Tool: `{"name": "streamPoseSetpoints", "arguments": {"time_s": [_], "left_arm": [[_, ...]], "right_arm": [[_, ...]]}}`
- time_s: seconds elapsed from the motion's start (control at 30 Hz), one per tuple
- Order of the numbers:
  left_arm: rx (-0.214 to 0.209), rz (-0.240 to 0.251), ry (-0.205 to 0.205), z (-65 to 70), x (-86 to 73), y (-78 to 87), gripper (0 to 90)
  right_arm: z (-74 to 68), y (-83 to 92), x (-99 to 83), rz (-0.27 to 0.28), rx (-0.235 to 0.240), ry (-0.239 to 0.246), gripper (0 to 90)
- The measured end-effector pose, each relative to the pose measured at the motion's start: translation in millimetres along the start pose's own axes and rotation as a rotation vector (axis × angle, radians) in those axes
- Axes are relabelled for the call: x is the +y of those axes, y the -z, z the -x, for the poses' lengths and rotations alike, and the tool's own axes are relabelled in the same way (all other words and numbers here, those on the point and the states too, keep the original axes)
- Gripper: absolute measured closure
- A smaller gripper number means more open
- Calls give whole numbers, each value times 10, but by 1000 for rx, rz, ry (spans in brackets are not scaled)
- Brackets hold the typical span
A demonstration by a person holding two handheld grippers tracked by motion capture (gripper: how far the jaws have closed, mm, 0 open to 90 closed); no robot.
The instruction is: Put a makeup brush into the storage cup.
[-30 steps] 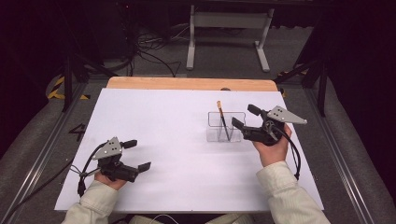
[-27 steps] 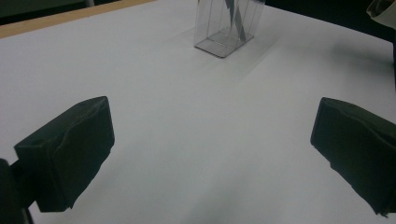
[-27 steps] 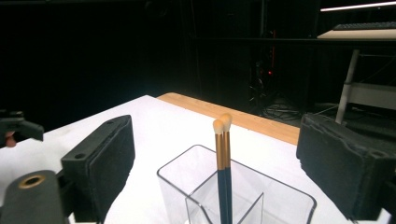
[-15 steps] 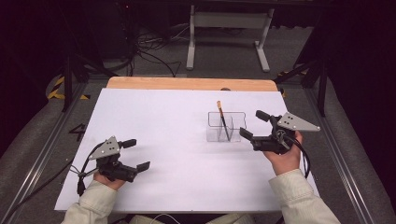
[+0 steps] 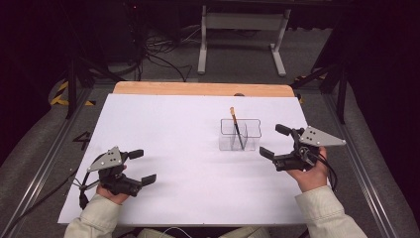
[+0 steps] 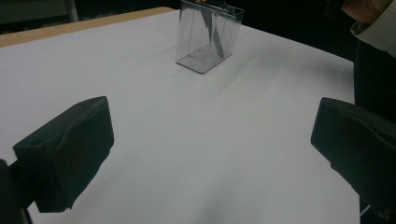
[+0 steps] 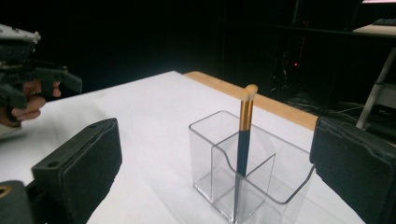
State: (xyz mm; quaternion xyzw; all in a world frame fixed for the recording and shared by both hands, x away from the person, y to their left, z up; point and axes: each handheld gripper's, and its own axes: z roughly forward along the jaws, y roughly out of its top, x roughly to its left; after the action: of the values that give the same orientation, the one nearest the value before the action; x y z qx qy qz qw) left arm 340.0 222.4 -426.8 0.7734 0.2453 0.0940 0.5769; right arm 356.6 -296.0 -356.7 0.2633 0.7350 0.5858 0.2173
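The brush point(image 5: 236, 128) stands in a clear holder point(image 5: 240, 134) on the white bench point(image 5: 188, 148), handle down and tip up, leaning a little against the inner divider. It looks to sit in the middle section, though the clear walls make that hard to tell for sure.

The right tool point(image 5: 277, 143) hangs just beside the holder on the person's right, apart from it. Its jaws have just been opening and now stand wide, with nothing between the pads; in the right gripper view they frame the holder point(image 7: 247, 172) and the brush point(image 7: 244, 135) from a short way back. The left tool point(image 5: 141, 166) rests low on the near left of the bench, jaws also spread and empty, well apart from everything.

The step in hand reads as the release: the brush is set down and the right hand is clear of it. Next, I judge, the right hand need only draw away without knocking the light holder.
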Motion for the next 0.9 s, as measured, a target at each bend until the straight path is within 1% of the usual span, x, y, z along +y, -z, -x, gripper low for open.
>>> {"name": "streamPoseSetpoints", "arguments": {"time_s": [0.07, 0.2, 0.37, 0.43, 0.53, 0.57, 0.6, 0.63, 0.7, 0.73, 0.9], "left_arm": [[0, 2, 2, 3, 1, 4, 0], [-1, 2, -1, 0, -3, 14, 0], [4, 8, 5, 3, -10, 15, 0], [3, 20, -4, -1, -18, 18, 0], [10, 42, 1, -11, -39, 29, 1], [13, 44, -1, -20, -43, 33, 1], [13, 44, 7, -19, -46, 33, 1], [15, 44, 2, -23, -47, 35, 2], [16, 44, 2, -22, -50, 30, 1], [16, 44, 6, -20, -51, 27, 2], [13, 43, 15, -28, -58, 26, 2]], "right_arm": [[-5, 8, -26, -15, 13, 1, 21], [-20, 25, -52, -22, 22, 1, 20], [-67, 15, -111, -59, 43, 19, 8], [-82, 11, -143, -67, 49, 14, 6], [-94, 1, -187, -77, 56, 8, 3], [-99, 2, -201, -79, 54, 7, 3], [-102, 0, -216, -76, 56, 3, 2], [-105, 3, -231, -75, 53, 3, 1], [-107, 4, -270, -58, 49, -4, 1], [-108, -1, -294, -57, 53, -13, 1], [-125, -30, -391, -91, 61, -23, 0]]}}
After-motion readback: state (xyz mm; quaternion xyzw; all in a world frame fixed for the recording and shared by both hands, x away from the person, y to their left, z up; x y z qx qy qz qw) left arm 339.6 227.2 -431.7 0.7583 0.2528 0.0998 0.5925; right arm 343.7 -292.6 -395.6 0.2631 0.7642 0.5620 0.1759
